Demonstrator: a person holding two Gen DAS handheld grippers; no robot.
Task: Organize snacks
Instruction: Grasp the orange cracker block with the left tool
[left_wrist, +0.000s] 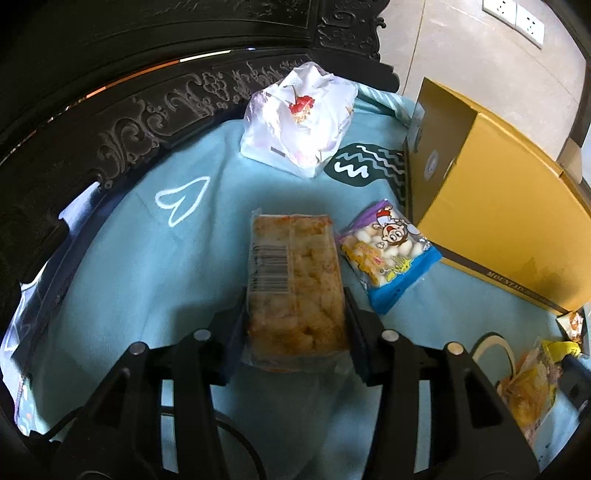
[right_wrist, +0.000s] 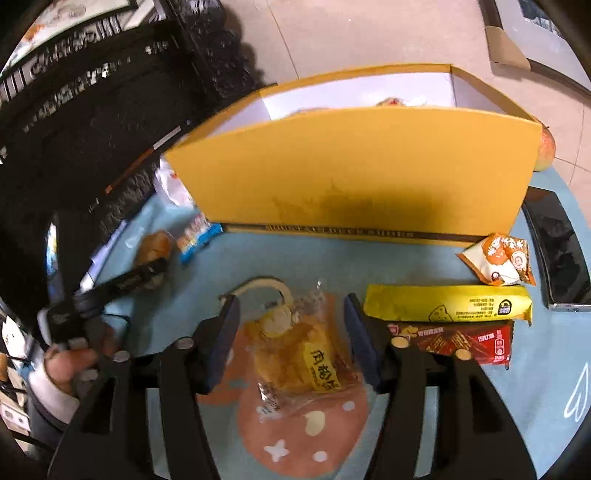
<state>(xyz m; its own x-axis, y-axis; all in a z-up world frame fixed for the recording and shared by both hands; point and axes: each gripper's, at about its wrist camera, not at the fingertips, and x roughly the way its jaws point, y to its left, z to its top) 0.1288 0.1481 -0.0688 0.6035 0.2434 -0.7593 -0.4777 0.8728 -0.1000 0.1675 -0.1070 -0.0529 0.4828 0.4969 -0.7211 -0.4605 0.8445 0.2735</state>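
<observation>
On the blue-clothed counter (left_wrist: 147, 258), left gripper (left_wrist: 295, 310): jaws closed partway onto a clear-wrapped rice-cracker pack (left_wrist: 295, 280), pads pressing both long edges. Marshmallow bag (left_wrist: 388, 254) just beside it, next to the yellow box (left_wrist: 498, 221). Right gripper (right_wrist: 291, 314): jaws wide, straddling a bread packet (right_wrist: 306, 354) that lies on the cloth, pads clear of it. Yellow bar (right_wrist: 447, 302) and red bar (right_wrist: 461, 341) to its right.
</observation>
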